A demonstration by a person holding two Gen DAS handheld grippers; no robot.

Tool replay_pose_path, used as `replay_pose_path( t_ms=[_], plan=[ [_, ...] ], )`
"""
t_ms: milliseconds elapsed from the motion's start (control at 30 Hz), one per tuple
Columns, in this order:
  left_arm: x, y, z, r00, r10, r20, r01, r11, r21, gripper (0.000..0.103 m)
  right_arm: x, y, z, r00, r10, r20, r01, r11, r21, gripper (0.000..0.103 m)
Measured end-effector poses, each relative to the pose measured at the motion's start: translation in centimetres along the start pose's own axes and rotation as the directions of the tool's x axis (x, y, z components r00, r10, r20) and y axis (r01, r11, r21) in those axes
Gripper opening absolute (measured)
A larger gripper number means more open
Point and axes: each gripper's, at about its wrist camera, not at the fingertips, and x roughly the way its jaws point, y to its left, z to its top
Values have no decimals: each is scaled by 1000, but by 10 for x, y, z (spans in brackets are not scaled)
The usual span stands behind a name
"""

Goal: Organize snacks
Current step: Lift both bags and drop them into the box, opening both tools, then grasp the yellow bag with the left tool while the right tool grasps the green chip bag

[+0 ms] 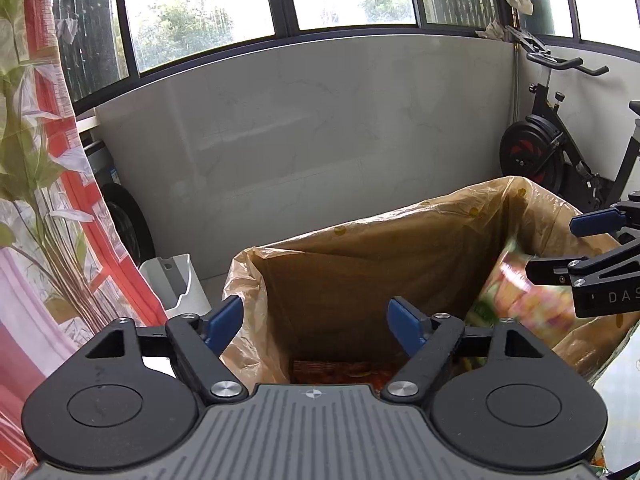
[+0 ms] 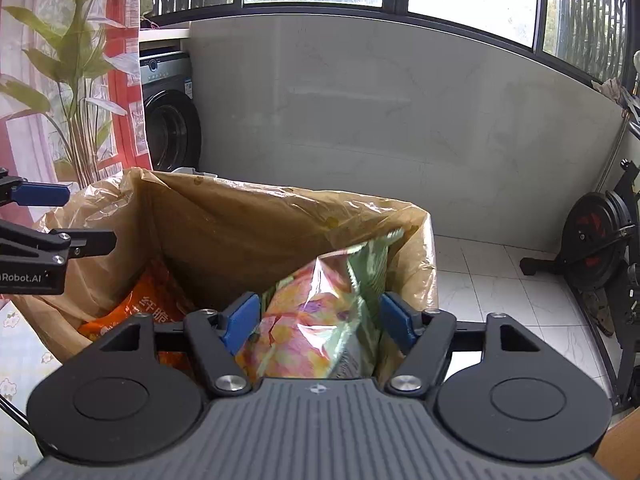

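Two grippers hovering over a lined box of snacks

At the far left a leaf-printed curtain (image 1: 44, 152) is hanging beside a washing machine (image 2: 170, 120). The left gripper (image 1: 316, 322) is pointing into a box lined with a brown plastic bag (image 1: 360, 248), its blue pads spread apart and gripping nothing. An orange snack packet (image 2: 148, 304) is lying low in the left of the bag. Right of it, the right gripper (image 2: 320, 316) is standing with its jaws apart around a pink-and-green snack bag (image 2: 320, 320); the pads are not pressing it. An exercise bike (image 2: 600, 240) is standing at the far right.
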Motion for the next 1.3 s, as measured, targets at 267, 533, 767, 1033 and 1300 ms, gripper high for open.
replay_pose_path(
  t_ms=[267, 533, 767, 1033, 1300],
  plan=[
    [-47, 31, -15, 997, -64, 43, 70, 984, -161, 82, -58, -8, -17, 984, 84, 158, -105, 986, 132, 80],
    [-94, 62, -53, 995, -48, 82, 69, 958, -277, 81, -104, 3, -65, 959, 103, 263, -152, 973, 173, 80],
    [-117, 60, -98, 993, -57, 100, 87, 939, -332, 81, -105, 9, -108, 968, 105, 227, -153, 966, 209, 80],
    [-97, 41, -140, 993, -118, 26, 119, 933, -340, 80, -66, 17, -144, 987, 143, 67, -156, 948, 278, 80],
    [-61, 26, -173, 976, -201, -84, 156, 914, -374, 80, -34, 21, -170, 982, 157, -103, -114, 936, 334, 80]
  ],
)
